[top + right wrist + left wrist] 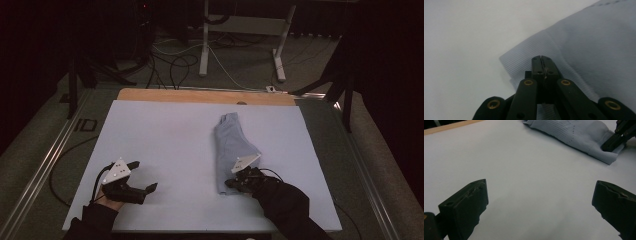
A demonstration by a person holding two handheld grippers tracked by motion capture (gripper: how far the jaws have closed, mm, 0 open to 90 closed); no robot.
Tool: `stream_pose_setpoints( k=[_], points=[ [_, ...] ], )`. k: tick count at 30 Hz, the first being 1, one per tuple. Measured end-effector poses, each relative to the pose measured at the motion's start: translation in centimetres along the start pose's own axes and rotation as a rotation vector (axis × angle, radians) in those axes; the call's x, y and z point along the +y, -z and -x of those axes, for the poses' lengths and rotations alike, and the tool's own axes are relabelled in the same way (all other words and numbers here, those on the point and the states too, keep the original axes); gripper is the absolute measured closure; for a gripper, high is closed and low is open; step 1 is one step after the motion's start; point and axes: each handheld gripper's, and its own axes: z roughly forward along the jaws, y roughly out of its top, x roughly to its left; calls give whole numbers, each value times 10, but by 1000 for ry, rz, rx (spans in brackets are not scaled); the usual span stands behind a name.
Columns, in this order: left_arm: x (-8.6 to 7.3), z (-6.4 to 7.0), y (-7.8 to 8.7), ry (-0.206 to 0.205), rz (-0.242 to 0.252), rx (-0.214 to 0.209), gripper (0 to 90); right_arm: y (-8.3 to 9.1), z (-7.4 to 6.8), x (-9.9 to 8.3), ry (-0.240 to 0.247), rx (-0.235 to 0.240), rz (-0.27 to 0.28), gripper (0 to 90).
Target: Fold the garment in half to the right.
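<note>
On the white table [165, 145], the right claw [231, 183] pinches the folded garment's [231, 145] ribbed hem.

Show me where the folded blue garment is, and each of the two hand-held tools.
folded blue garment [231, 145], high view, middle of the cloth.
left tool [142, 176], high view, between its open tips.
right tool [541, 58], right tool view, closed tips on the ribbed hem.

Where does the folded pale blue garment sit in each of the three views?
High view: the folded pale blue garment lies right of centre on the white table cover.
Left gripper view: top right, ribbed hem toward the camera.
Right gripper view: right half, hem under the jaws.
Shared landmark: the right hand-held gripper, shut on that ribbed hem, seen in all three.
</note>
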Motion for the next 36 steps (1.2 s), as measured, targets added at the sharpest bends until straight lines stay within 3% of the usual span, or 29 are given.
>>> stream_pose_setpoints(
  k=[14,29,33,36],
  points=[
    [0,0,0,5,3,-1,17,1,-10,-3,36,20,-12,900],
    [0,-1,0,5,0,-5,17,4,-6,0,18,25,-6,900],
    [-1,-2,0,7,-3,-6,17,16,-5,6,21,17,42,900],
    [0,-1,1,2,-3,-4,17,19,0,8,-11,8,65,900]
  ],
)
